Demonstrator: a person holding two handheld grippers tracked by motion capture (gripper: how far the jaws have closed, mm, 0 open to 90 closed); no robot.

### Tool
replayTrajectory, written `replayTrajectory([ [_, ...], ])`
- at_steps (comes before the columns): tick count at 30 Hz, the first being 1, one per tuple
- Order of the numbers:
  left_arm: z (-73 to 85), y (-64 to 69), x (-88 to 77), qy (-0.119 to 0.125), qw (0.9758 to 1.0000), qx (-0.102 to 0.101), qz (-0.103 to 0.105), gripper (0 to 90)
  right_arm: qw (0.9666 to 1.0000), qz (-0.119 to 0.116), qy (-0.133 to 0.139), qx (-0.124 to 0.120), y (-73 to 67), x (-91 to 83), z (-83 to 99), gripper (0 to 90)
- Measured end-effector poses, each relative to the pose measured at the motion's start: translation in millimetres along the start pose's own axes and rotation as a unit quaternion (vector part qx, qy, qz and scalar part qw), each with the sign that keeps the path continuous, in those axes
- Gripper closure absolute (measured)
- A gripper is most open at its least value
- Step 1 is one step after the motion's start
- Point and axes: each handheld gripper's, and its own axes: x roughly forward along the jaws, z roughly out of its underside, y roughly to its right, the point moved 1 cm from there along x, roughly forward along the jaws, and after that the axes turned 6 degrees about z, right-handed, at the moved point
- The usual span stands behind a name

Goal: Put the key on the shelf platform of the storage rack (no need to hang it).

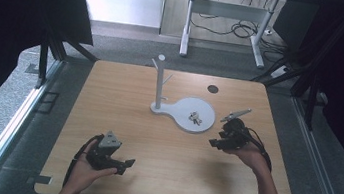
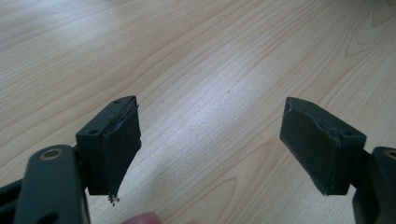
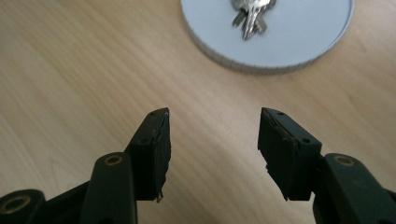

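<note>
Wood table [image 1: 163, 151] under both hands. My right gripper [image 3: 212, 140] hangs part-open and empty, keys [image 3: 251, 14] just ahead on the dish [image 3: 299, 46]; flat keys could slip my pads. My left gripper [image 2: 210, 140] gapes wide, idle.

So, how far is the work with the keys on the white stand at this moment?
Nothing looks done: the keys lie on the round white base of the stand, and its post with pegs carries nothing. In hand: the right gripper, jaws open and empty, points at the base from close by. The left gripper is open over bare table. Left: gripping the keys and probably hanging them on a peg.
</note>
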Motion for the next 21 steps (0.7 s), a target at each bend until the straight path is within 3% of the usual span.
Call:
replayTrajectory([
  [4,0.1,1.2,1.0,-0.002,1.0,-0.003,0.0,20.7,0.9999,-0.003,0.011,0.009,-4.0,-3.2,24.8,44.7],
  [13,0.0,1.9,3.5,-0.005,1.0,0.0,0.003,20.7,0.9975,-0.014,0.041,0.055,-7.8,-4.6,81.0,45.2],
  [16,-0.7,4.5,5.0,-0.006,1.0,-0.002,0.005,20.7,0.9966,-0.019,0.05,0.062,-8.0,-3.2,93.1,45.9],
  [19,-0.9,5.8,6.6,-0.008,1.0,0.001,0.005,20.7,0.9971,-0.015,0.041,0.062,-7.4,-1.4,97.7,45.6],
  [21,-0.7,6.4,7.2,-0.009,0.9999,0.0,0.004,20.7,0.9962,-0.012,0.054,0.067,-6.2,-3.6,97.6,45.9],
])
